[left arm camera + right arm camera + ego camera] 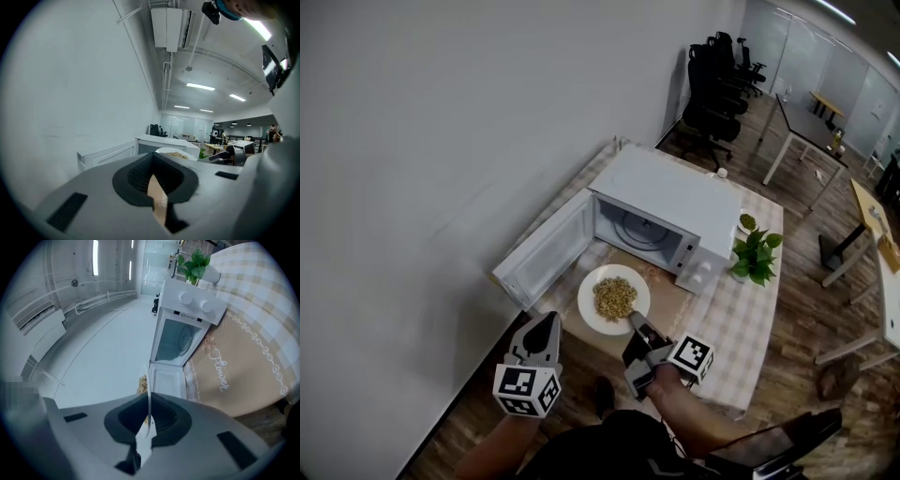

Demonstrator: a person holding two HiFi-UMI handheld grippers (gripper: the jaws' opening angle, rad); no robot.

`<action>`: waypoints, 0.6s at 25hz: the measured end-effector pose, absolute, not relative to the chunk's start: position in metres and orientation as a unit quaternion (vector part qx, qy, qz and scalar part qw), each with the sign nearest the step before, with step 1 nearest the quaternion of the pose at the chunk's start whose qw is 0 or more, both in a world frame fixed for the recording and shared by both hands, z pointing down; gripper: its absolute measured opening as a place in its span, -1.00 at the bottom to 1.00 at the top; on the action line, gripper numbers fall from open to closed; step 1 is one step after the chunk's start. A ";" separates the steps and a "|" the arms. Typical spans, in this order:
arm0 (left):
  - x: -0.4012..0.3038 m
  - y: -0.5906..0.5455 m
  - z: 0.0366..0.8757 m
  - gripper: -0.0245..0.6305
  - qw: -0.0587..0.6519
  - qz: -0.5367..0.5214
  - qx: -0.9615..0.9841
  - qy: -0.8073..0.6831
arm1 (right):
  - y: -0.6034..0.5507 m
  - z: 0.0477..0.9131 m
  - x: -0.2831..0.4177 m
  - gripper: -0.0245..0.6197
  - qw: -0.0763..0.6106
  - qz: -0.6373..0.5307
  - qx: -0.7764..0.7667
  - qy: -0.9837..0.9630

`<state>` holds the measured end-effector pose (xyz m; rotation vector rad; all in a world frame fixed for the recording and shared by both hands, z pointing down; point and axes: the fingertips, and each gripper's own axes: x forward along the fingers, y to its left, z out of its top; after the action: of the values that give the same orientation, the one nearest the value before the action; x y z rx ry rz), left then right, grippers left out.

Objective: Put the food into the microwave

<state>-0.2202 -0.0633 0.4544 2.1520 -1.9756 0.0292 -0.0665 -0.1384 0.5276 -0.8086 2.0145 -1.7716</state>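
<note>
Two claws: right gripper [636, 322] pinched shut on the near rim of the plate [592, 309] of food [615, 298], open microwave [666, 211] just beyond; left gripper [549, 321] alongside, jaws together, holding nothing.

One microwave [661, 220] with two knobs [705, 266]. One plate [614, 300], one heap of food [615, 298]. One potted plant [757, 255]. Two claws, left claw [548, 324] and right claw [635, 322], with two marker cubes [527, 389]. One cloth-covered surface [750, 319]. Several black office chairs [712, 94], too bunched to count.
</note>
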 end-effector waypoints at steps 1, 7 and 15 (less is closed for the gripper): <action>-0.219 -0.071 0.456 -0.90 0.111 0.013 0.735 -0.669 | -0.145 0.530 -0.066 -0.87 0.169 -0.624 -0.288 0.706; -0.213 -0.117 0.463 -0.90 0.126 0.022 0.746 -0.653 | -0.179 0.539 -0.061 -0.87 0.167 -0.621 -0.307 0.701; -0.196 -0.177 0.483 -0.90 0.141 0.046 0.753 -0.641 | -0.215 0.560 -0.048 -0.87 0.167 -0.632 -0.315 0.688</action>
<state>-0.1956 -0.1772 0.4826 2.1740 -1.8500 0.1321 -0.0476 -0.2145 0.5599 -0.8979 1.9587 -1.7985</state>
